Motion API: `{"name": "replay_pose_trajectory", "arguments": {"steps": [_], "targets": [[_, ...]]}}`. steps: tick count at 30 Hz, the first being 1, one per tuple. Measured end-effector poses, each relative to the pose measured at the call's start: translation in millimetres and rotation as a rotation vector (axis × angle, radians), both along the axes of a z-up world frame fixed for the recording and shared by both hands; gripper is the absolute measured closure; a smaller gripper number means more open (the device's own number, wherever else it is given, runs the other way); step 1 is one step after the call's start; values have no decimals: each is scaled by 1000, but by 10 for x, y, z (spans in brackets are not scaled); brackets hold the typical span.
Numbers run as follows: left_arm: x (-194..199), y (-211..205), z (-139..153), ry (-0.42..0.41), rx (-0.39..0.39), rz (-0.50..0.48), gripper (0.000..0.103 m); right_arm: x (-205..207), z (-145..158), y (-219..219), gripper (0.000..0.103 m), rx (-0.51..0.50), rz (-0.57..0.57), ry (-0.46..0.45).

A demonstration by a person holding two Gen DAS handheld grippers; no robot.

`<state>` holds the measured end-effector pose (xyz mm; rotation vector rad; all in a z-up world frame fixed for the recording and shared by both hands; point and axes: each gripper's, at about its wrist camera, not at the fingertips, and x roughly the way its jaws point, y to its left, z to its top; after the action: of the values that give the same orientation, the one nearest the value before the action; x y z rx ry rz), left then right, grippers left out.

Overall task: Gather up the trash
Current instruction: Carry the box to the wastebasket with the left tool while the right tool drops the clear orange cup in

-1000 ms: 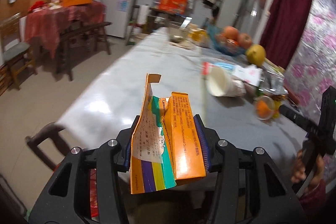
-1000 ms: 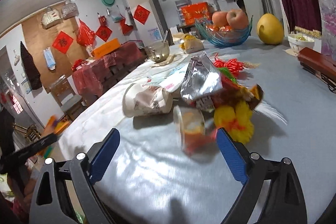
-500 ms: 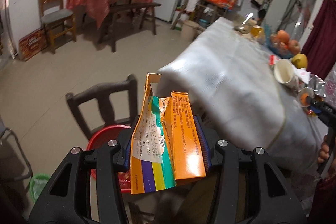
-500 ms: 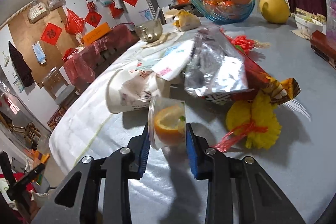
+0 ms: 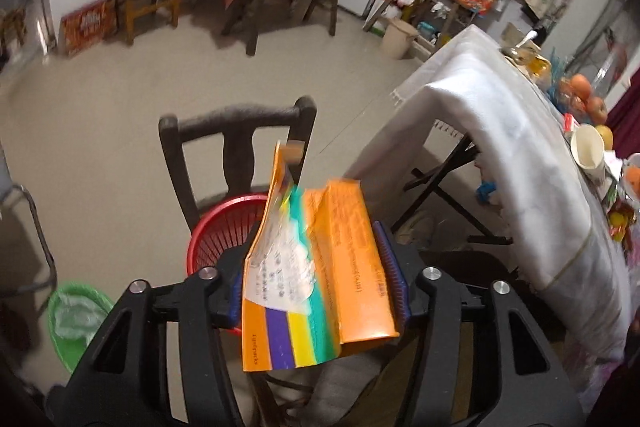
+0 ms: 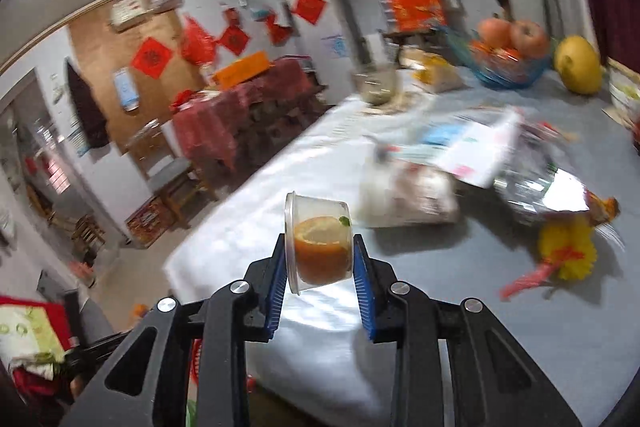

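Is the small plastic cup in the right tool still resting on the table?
No. The plastic cup is clamped on its side between the right tool pads, lifted clear of the tablecloth.

Left gripper (image 5: 318, 279) jaws opening, orange carton (image 5: 316, 275) between them, apparently over red basket (image 5: 224, 231).

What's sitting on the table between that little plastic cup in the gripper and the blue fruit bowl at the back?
In the right wrist view, between the plastic cup and the fruit bowl lie a tipped paper cup and flat paper packaging, both blurred.
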<state>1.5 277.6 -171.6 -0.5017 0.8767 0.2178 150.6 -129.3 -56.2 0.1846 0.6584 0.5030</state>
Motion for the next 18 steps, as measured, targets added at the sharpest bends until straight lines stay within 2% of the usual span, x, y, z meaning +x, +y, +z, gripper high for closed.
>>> {"name": "replay_pose_trajectory", "arguments": {"steps": [2, 5, 8, 13, 18], "targets": [[-5, 59, -44, 14, -24, 18, 31, -95, 71, 225, 72, 1, 59, -22], [-25, 112, -53, 18, -26, 43, 24, -184, 125, 520, 72, 6, 147, -22], [-58, 142, -33, 21, -7, 81, 22, -286, 110, 839, 72, 2, 232, -10], [-187, 304, 43, 34, 106, 262, 12, -396, -12, 1325, 72, -7, 361, 52], [-404, 754, -84, 83, 35, 477, 11, -494, -201, 1827, 72, -58, 465, 106]]}}
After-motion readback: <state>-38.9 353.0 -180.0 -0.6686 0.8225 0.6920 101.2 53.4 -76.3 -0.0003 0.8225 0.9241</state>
